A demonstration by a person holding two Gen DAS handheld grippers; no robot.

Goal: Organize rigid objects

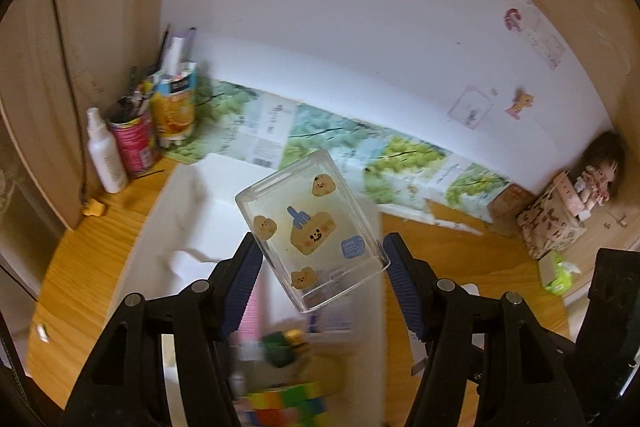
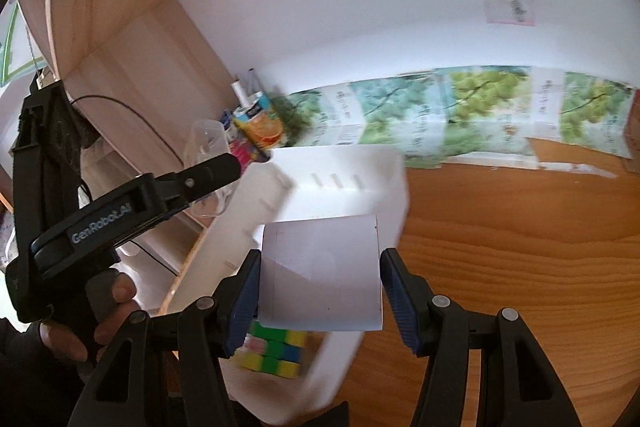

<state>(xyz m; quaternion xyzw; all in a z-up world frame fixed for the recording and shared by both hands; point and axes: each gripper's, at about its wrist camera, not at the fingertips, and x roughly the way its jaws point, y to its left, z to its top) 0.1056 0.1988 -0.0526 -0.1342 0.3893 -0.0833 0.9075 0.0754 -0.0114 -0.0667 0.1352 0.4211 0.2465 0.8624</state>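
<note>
We held 2 grippers above a white storage bin (image 2: 344, 183) on a wooden desk (image 2: 520, 227), each carrying 1 item. The left gripper (image 1: 318, 259) pinched a clear plastic box (image 1: 310, 227) printed with cartoon bears, its blue pads (image 1: 246, 279) pressed on the box's 2 sides, and the box hung tilted between the fingers and lifted off the bin. The right gripper (image 2: 318, 283) clamped a plain white box (image 2: 320, 271) between its pads (image 2: 394, 291) in the same way, upright and clear of the desk.

Directly under both sets of fingers, a multicoloured puzzle cube (image 2: 276, 351) already lay inside the bin, with a green object (image 1: 282, 347) near it that was too blurred for us to name. Ahead of the fingertips, most of the bin's white floor looked bare.

Beyond the bin to the left, a white spray bottle (image 1: 105, 155) and 2 cans stuffed with pens (image 1: 132, 143) stood in the desk's corner. Far to the right, a doll (image 1: 600, 175) sat by a patterned box (image 1: 550, 227).

We judged the sorting partly done: at least 2 pieces were binned, while the 2 held boxes still had to be placed.
</note>
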